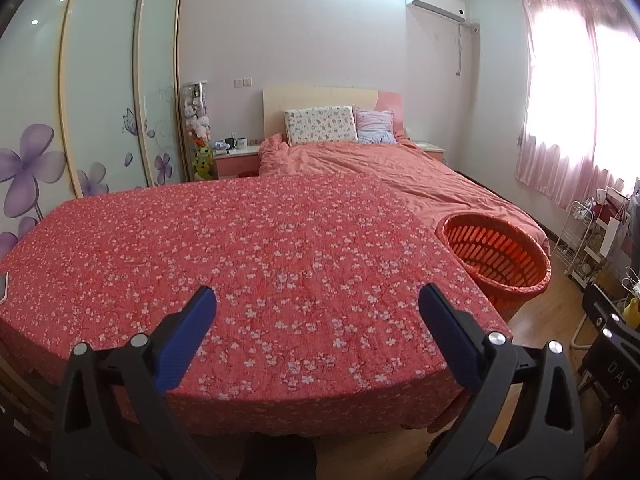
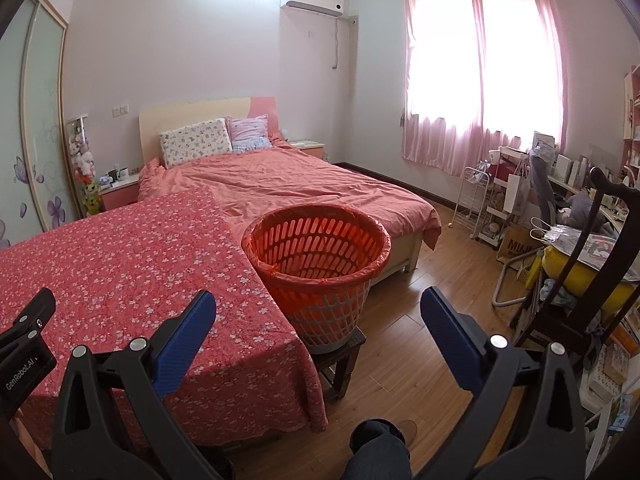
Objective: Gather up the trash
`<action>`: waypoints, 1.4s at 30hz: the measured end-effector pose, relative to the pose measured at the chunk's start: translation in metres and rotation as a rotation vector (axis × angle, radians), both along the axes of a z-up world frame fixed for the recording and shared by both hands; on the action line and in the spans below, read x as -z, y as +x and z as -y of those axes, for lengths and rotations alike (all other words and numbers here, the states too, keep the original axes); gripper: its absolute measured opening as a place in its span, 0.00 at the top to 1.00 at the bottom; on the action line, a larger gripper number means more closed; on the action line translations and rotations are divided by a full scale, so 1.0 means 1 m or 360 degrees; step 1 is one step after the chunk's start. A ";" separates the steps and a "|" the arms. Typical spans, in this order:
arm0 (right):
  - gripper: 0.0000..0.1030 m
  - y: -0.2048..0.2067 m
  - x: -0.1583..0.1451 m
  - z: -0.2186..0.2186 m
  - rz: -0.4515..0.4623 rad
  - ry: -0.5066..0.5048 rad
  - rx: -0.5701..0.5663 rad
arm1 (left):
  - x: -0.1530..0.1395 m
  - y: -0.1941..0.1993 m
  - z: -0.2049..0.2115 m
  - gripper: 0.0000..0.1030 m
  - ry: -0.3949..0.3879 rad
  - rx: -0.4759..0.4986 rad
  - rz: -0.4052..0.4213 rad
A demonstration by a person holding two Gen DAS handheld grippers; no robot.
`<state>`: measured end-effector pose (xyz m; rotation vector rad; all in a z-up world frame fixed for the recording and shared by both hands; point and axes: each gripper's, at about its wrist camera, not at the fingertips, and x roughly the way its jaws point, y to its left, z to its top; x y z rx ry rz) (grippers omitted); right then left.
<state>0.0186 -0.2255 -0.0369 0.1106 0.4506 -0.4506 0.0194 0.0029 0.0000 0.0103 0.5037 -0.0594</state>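
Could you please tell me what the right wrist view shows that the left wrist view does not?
Only the right wrist view shows the small dark stool under the orange basket, and the open right gripper. Only the left wrist view shows a white item at the table's left edge, and the open left gripper. Both show the flowered tablecloth, basket and bed.

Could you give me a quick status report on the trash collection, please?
Left claw open, empty. Right claw open, empty. Orange basket lined, on a stool beside the table. No trash visible on the tablecloth.
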 end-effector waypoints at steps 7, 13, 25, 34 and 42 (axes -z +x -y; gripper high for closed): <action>0.02 -0.001 -0.001 0.002 0.0015 0.0007 -0.0011 | -0.006 -0.003 0.002 0.04 0.0012 -0.0012 0.0038; 0.02 -0.002 -0.001 0.001 0.0022 0.0007 -0.0022 | -0.008 -0.005 0.002 0.04 0.0013 -0.0022 0.0053; 0.02 -0.002 -0.001 0.001 0.0022 0.0007 -0.0021 | -0.008 -0.006 0.002 0.04 0.0009 -0.0025 0.0046; 0.02 -0.002 -0.001 0.002 0.0019 0.0009 -0.0023 | -0.007 -0.005 0.002 0.04 0.0010 -0.0026 0.0045; 0.02 0.000 0.000 0.002 0.0015 0.0012 -0.0024 | -0.007 -0.006 0.002 0.04 0.0009 -0.0025 0.0042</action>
